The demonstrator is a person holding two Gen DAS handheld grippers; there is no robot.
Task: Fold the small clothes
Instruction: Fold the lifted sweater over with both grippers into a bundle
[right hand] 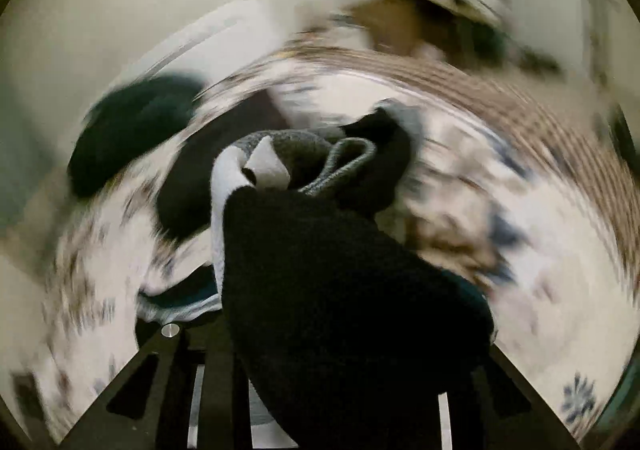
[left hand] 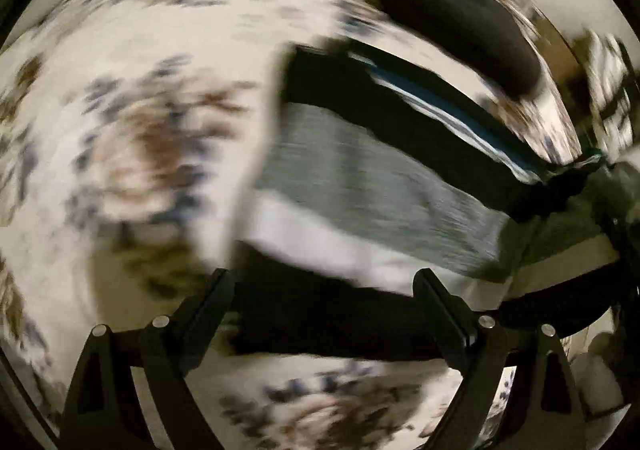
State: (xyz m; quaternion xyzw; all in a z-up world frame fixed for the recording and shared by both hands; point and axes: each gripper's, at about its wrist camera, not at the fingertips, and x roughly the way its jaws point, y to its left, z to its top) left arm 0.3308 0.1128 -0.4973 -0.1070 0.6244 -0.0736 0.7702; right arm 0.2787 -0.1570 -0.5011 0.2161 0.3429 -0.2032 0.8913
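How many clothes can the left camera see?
3, though blur may hide more: a black, white and grey banded sock before the open left gripper, a dark piece with teal and white stripes behind it, and a black oblong bundle farthest back.

Dim, warm indoor light; both fisheye views smear with heavy motion blur, edges curved and dark

Banded black, grey and white knit garment [right hand: 320, 270]: I read matt, nubbly cloth, its grey band finely ribbed. Cream floral-printed bedcover [left hand: 132, 154]: soft matt fabric, blurred. Left gripper [left hand: 324, 290]: matt black plastic fingers [left hand: 440, 310]; shiny round metal pins [left hand: 486, 321] on them.
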